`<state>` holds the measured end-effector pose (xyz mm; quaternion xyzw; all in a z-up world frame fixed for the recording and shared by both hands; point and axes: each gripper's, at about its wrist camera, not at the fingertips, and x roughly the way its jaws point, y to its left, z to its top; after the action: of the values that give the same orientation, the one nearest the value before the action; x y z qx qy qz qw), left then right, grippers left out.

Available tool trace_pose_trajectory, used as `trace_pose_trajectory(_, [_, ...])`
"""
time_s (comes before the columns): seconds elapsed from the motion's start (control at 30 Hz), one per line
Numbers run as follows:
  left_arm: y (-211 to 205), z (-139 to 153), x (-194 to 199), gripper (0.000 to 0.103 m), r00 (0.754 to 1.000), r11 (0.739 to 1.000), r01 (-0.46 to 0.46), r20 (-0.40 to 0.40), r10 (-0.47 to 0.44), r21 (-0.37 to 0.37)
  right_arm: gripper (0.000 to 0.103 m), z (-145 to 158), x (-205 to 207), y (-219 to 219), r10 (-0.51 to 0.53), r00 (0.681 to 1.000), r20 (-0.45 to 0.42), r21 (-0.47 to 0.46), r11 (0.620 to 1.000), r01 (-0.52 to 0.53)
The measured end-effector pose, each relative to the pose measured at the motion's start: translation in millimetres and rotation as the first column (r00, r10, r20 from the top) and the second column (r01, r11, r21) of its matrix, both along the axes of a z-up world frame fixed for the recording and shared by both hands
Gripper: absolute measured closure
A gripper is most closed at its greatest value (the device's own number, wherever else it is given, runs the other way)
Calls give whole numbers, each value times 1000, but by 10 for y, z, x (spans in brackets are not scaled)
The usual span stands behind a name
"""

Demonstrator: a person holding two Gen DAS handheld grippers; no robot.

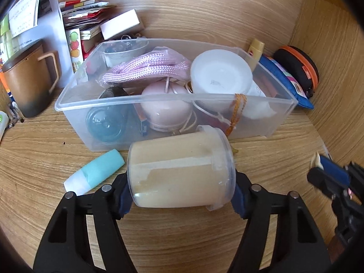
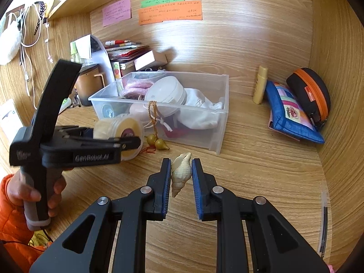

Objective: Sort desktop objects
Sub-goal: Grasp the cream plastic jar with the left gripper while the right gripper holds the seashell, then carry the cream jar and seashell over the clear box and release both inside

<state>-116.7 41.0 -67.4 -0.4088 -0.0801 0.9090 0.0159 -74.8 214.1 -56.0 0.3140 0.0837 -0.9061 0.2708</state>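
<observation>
My left gripper is shut on a round clear plastic jar filled with beige stuff, held on its side just in front of the clear plastic bin. The jar also shows in the right wrist view, in the left gripper. My right gripper is closed on a cream spiral seashell above the desk; its pads touch the shell's sides. The bin holds a pink cord, a pink ball, white round tubs and a white pouch.
A teal and white tube lies left of the jar. A brown mug and stacked books stand at the back left. A blue pouch, black-orange case and yellow bottle sit at the right. Gold gourd charms lie by the bin.
</observation>
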Motion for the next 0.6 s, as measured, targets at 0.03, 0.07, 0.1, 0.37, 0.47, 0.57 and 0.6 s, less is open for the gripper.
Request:
trace_pose_trajectory(0.03, [12,2,13,34,1000,1000,6,-2,-6,3,86,11,-17,-1,-7,1000,0,-2,1000,7])
trace_pose_trajectory(0.07, [20,7,26,35,1000,1000,11,-6,-11,5,86,25,-40,-1,-15,1000,1,-6,1000,15])
trace_pose_trajectory(0.1, [25,20,43,36,1000,1000,11,-14,-11,1,86,36,-51,-3,-18,1000,-2,-8,1000,18])
trace_pose_trajectory(0.37, [64,118,150,37,998,999,34,-60,-36,-23,86,184,-101,-69,-19,999,-40,-27,999,18])
trace_pose_trajectory(0.47, [46,127,184,37,997,999,32,-68,-33,-15,86,226,-129,-110,-16,999,-45,-29,999,15])
trace_pose_trajectory(0.57, [14,175,232,37,996,999,29,-86,-30,-22,87,273,-143,-154,-12,998,-54,-31,999,10])
trace_pose_trajectory(0.6, [4,193,242,37,995,999,27,-92,-29,-25,86,289,-146,-166,-8,998,-57,-32,999,6])
